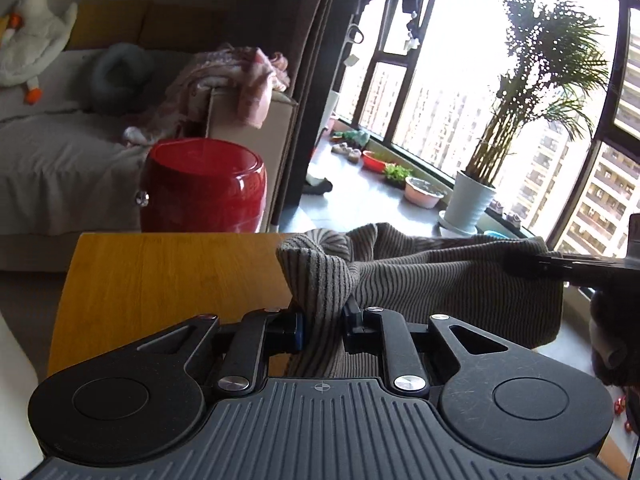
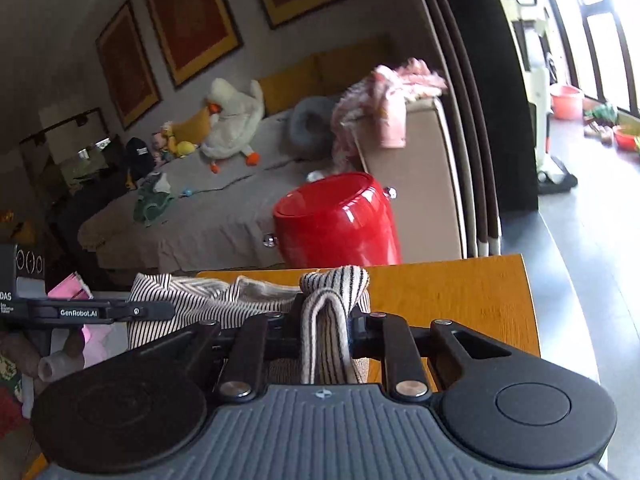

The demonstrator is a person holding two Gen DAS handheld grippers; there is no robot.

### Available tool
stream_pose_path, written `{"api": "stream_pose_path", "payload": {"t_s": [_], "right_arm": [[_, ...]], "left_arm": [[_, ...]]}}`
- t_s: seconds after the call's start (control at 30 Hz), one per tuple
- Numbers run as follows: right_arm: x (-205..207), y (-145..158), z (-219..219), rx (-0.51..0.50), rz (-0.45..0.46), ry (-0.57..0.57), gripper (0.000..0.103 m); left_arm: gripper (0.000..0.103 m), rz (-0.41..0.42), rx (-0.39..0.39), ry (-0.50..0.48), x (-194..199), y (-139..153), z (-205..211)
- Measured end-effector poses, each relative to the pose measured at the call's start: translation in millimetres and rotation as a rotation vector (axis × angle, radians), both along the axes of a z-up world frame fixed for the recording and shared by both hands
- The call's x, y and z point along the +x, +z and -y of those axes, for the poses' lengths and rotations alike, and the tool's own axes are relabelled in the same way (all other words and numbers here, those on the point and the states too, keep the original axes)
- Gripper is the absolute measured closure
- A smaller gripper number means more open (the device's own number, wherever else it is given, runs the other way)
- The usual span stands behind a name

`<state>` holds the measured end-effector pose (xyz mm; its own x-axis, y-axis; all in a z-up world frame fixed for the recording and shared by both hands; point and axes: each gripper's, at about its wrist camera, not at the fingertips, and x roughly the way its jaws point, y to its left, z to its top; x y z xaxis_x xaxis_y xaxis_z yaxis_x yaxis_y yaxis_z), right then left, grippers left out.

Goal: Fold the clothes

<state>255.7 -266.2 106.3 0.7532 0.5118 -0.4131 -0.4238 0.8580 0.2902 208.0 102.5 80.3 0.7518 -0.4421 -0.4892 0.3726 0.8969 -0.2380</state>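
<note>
A striped knit garment hangs stretched between my two grippers above the wooden table. My left gripper is shut on a bunched fold of it, which bulges up just past the jaws. In the left wrist view the right gripper comes in from the right edge, clamped on the garment's other end. In the right wrist view my right gripper is shut on a fold of the same striped garment. The left gripper shows there at the left, gripping the far end of the cloth.
A red round stool stands just beyond the table, before a grey sofa with a white plush goose and pink cloth. A potted plant and bowls sit by the window. The table edge ends at right.
</note>
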Motion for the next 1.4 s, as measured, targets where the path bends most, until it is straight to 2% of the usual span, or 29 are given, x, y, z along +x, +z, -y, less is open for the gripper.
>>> {"api": "stream_pose_path", "payload": {"t_s": [0.07,0.2,0.37,0.57,0.73,0.8,0.9,1.0,1.1,1.17,1.23,1.33,1.4], "right_arm": [[-35,4,-4,-0.037,0.020,0.035,0.085],[-98,-4,-16,-0.129,0.044,0.084,0.085],[-161,-21,-27,-0.190,0.041,0.103,0.085],[-199,-48,-28,-0.265,-0.020,0.088,0.086],[-220,-55,-21,-0.333,-0.057,0.063,0.085],[-227,-50,-11,-0.346,-0.052,0.014,0.084],[-236,-43,3,-0.383,-0.026,-0.095,0.083],[-233,-36,27,-0.301,-0.068,-0.190,0.079],[-225,-31,54,-0.107,-0.139,-0.243,0.075],[-219,-32,66,0.084,-0.202,-0.220,0.059],[-214,-35,70,0.219,-0.250,-0.184,0.051],[-213,-42,61,0.234,-0.271,-0.159,0.047],[-213,-46,54,0.233,-0.282,-0.144,0.045]], "left_arm": [[0.084,-0.004,0.002,-0.002,-31,-4,-5],[0.084,0.044,0.030,-0.018,-95,-12,-10],[0.083,0.006,0.032,-0.029,-135,-25,-15],[0.076,-0.063,0.023,-0.014,-156,-32,-27],[0.066,-0.129,0.031,0.006,-172,-38,-45],[0.064,-0.152,0.023,0.018,-179,-41,-55],[0.053,-0.176,-0.002,0.048,-187,-41,-71],[0.047,-0.190,-0.054,0.071,-189,-36,-82],[0.039,-0.202,-0.131,0.076,-186,-30,-87],[0.030,-0.208,-0.192,0.068,-184,-27,-85],[0.026,-0.214,-0.261,0.059,-180,-24,-84],[0.018,-0.220,-0.376,0.060,-175,-23,-84],[0.010,-0.233,-0.408,0.070,-169,-26,-83]]}}
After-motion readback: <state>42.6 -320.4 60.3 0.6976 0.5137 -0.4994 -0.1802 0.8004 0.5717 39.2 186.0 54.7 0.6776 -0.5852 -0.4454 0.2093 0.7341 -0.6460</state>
